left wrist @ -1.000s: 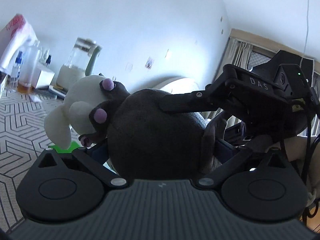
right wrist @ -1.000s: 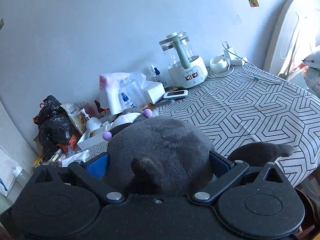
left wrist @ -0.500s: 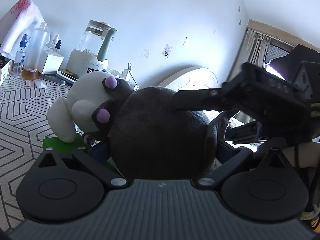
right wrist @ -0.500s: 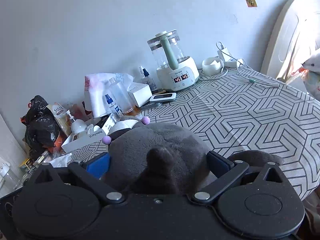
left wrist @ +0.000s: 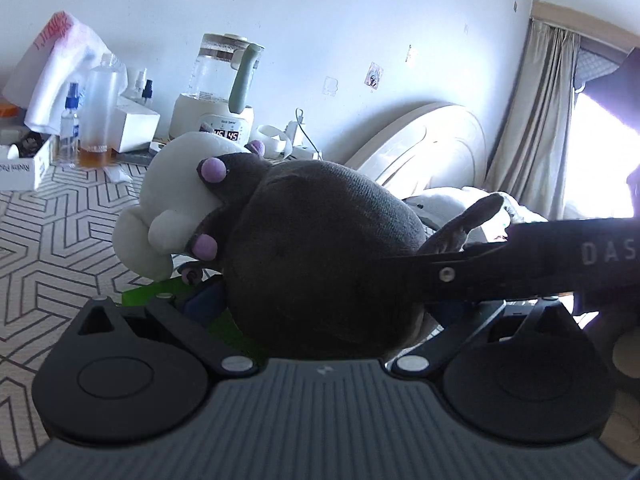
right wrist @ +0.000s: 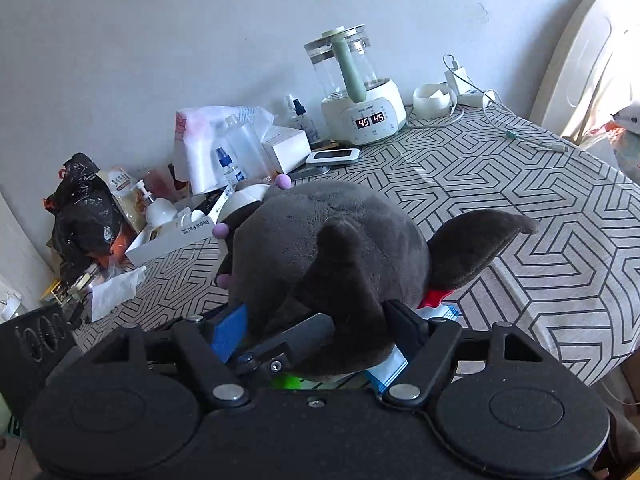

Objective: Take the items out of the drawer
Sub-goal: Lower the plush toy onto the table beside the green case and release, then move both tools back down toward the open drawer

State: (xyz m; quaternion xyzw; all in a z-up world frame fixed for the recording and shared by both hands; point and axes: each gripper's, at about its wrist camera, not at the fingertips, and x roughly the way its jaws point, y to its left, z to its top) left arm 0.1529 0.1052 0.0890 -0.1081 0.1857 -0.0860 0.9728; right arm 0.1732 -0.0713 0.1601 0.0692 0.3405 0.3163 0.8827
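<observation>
We see both grippers clamped on dark plush toy (left wrist: pixel 320 264): left gripper (left wrist: pixel 320 312) holds body, right gripper (right wrist: pixel 316 320) too. Patterned table (right wrist: pixel 520 184) below.

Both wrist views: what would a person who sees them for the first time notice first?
A large dark grey plush toy with a white face and purple dots fills the middle of both views, held between the jaws of both grippers above a table with a geometric-patterned cloth. Behind it, by the wall, a glass kettle stands on a base showing 45.
</observation>
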